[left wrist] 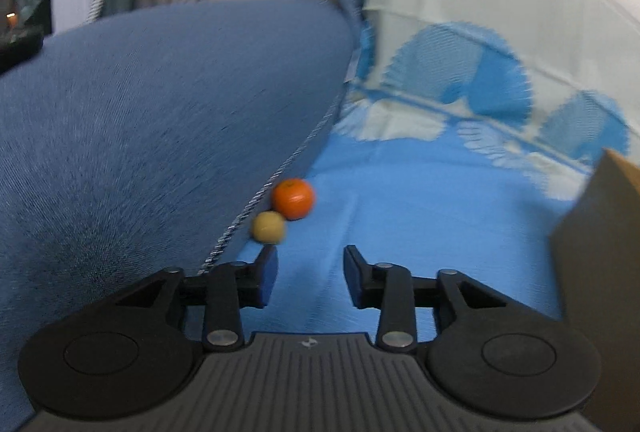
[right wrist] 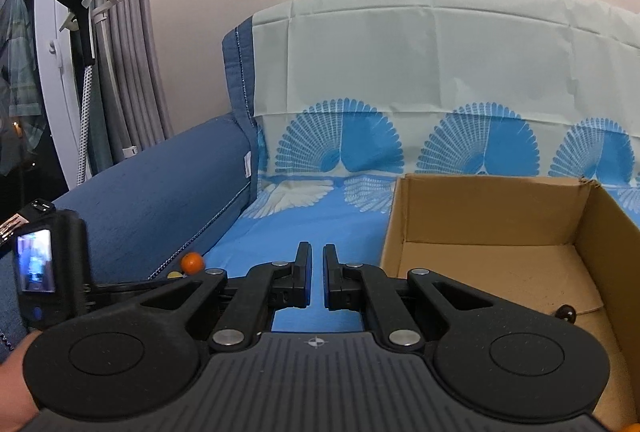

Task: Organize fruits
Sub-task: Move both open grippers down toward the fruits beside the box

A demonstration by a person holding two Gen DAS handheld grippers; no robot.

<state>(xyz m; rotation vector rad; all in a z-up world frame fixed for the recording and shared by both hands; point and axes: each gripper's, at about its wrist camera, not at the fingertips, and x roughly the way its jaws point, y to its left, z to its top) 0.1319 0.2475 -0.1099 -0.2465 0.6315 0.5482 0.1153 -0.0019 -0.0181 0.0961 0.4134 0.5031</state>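
An orange fruit (left wrist: pixel 293 198) and a smaller yellow fruit (left wrist: pixel 268 227) lie touching on the blue patterned cloth (left wrist: pixel 400 224), tight against the sofa armrest. My left gripper (left wrist: pixel 310 256) is open just short of them, its left fingertip close under the yellow fruit, with nothing between the fingers. From the right wrist view the orange fruit (right wrist: pixel 192 262) and the yellow fruit (right wrist: pixel 175 275) are at the lower left. My right gripper (right wrist: pixel 317 252) is shut on nothing, over the cloth beside the open cardboard box (right wrist: pixel 500 216). A small dark round thing (right wrist: pixel 566 313) lies inside the box.
The dark blue sofa armrest (left wrist: pixel 160 112) fills the left side. The box's brown wall (left wrist: pixel 600 252) stands at the right edge. The left gripper's body with a small lit screen (right wrist: pixel 36 264) and a hand (right wrist: pixel 12 392) show at the far left. Curtains and a hose hang behind.
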